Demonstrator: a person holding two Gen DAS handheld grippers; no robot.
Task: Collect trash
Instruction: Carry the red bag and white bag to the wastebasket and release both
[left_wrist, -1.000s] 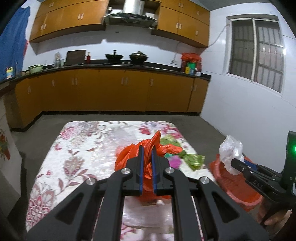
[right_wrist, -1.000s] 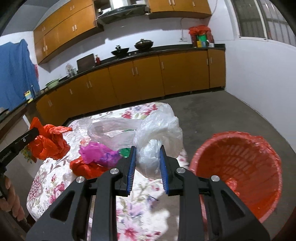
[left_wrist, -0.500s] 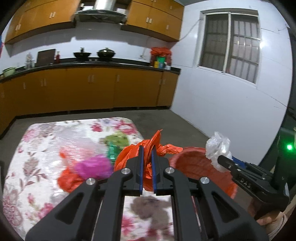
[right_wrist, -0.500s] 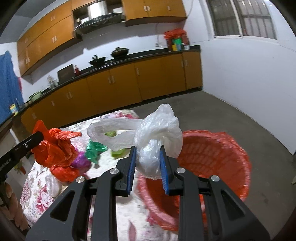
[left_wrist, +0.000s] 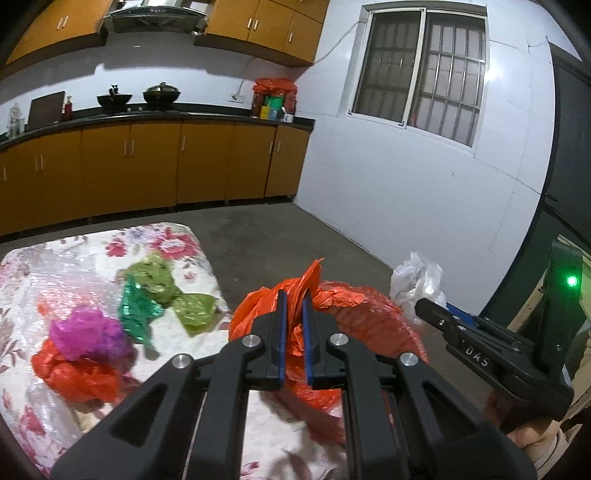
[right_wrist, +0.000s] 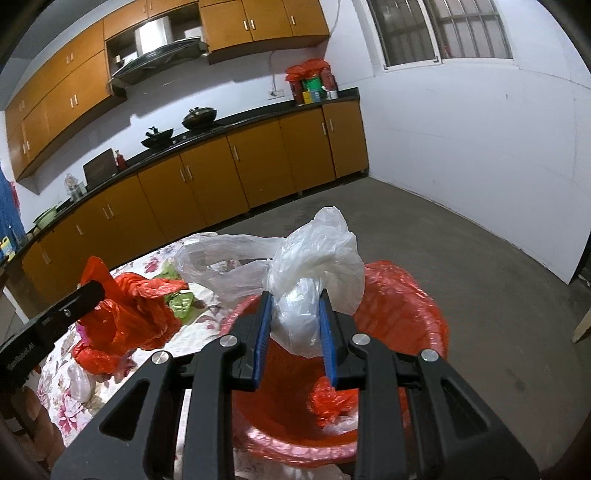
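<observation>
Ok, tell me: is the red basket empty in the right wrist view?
No, a crumpled red bag already lies inside the red basket, just below the white bag clamped in the right gripper.

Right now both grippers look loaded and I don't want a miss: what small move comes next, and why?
Probably open the right gripper: its white plastic bag hangs over the red basket, so it should drop inside. The left gripper, shut on the orange plastic bag, seems only at the basket's edge.
</observation>
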